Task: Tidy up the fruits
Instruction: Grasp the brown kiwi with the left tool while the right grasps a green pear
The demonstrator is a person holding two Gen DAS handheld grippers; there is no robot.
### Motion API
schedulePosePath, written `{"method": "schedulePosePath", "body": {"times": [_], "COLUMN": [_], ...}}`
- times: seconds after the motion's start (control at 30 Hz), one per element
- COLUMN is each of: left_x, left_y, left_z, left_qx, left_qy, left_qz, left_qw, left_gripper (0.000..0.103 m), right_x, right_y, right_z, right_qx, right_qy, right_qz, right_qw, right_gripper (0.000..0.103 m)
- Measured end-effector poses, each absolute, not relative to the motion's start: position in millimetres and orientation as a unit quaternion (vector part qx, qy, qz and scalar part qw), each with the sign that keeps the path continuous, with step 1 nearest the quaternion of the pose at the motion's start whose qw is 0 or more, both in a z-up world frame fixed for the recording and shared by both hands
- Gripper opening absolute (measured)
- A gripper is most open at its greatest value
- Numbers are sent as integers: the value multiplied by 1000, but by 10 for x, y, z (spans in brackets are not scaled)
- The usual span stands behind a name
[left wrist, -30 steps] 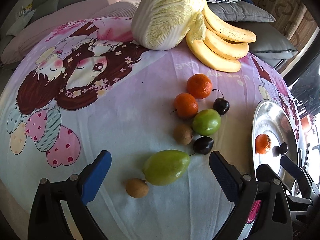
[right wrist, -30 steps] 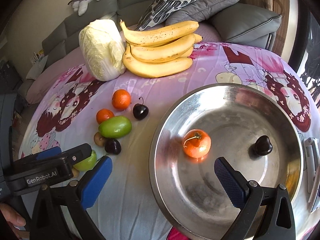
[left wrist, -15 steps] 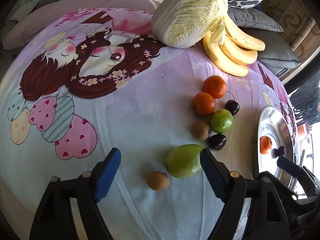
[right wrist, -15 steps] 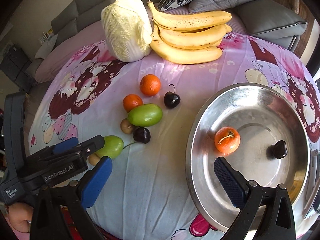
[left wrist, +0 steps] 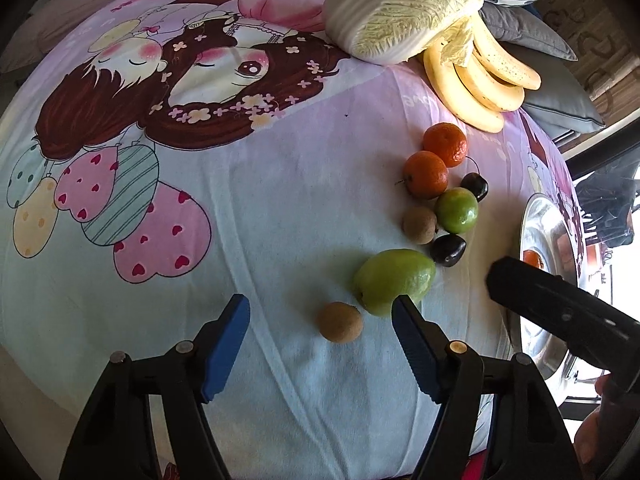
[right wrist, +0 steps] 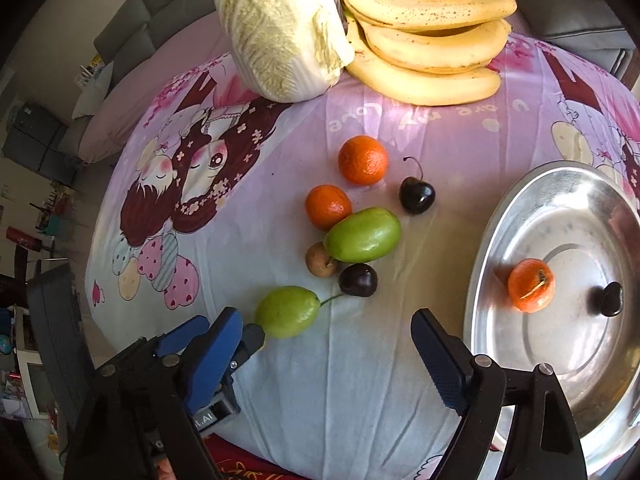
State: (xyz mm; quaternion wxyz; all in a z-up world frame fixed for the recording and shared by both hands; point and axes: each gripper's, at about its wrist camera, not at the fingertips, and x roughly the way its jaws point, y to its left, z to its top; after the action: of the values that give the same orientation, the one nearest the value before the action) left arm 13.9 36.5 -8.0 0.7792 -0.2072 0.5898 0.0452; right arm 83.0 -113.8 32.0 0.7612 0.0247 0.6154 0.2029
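Note:
A small brown longan (left wrist: 340, 322) lies on the cartoon-print cloth between the blue pads of my left gripper (left wrist: 320, 344). Its jaws are closing and no pad touches the fruit. A pale green fruit (left wrist: 394, 280) sits just past the right pad. My right gripper (right wrist: 328, 356) hovers over bare cloth in front of the fruit cluster, jaws closing on nothing. The cluster holds two oranges (right wrist: 362, 160), a green fruit (right wrist: 362, 234), dark cherries (right wrist: 416, 196) and a second longan (right wrist: 320, 260). The steel plate (right wrist: 496, 236) on the right holds an orange (right wrist: 530, 284) and a cherry (right wrist: 612, 298).
A napa cabbage (right wrist: 280, 28) and a bunch of bananas (right wrist: 432, 40) lie at the far side of the round table. Grey sofa cushions sit behind them. The table's near edge drops off just below both grippers. The right tool's black housing (left wrist: 560, 312) crosses the left wrist view.
The left jaws have narrowed and slid left, so the longan now lies between the pads. The right gripper has moved left off the plate toward the fruit cluster and begun to narrow.

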Motion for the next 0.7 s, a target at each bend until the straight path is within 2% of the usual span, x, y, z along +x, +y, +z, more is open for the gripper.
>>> {"method": "schedulePosePath", "body": {"times": [0.17,0.27,0.47,0.57,0.7], "left_x": [129,144,189,175,185], "left_y": [317,310,319,309,307], "left_z": [-119,-131,-176,-200,-217], "left_qx": [-201,-203,-218,-216,-219], "left_qy": [601,602,602,608,608], "left_qz": [35,29,19,14,11], "left_qw": [773,772,768,764,763], "left_gripper": [61,56,48,38,31], "right_x": [818,818,842,853,871], "right_y": [-966,-902,-834,-812,-789], "right_z": [144,29,-127,-188,-229], "right_qx": [26,34,45,53,66], "right_qy": [640,653,663,666,666], "right_qz": [205,209,210,211,215], "right_qw": [740,727,717,713,711], "right_gripper": [78,68,64,62,60]}}
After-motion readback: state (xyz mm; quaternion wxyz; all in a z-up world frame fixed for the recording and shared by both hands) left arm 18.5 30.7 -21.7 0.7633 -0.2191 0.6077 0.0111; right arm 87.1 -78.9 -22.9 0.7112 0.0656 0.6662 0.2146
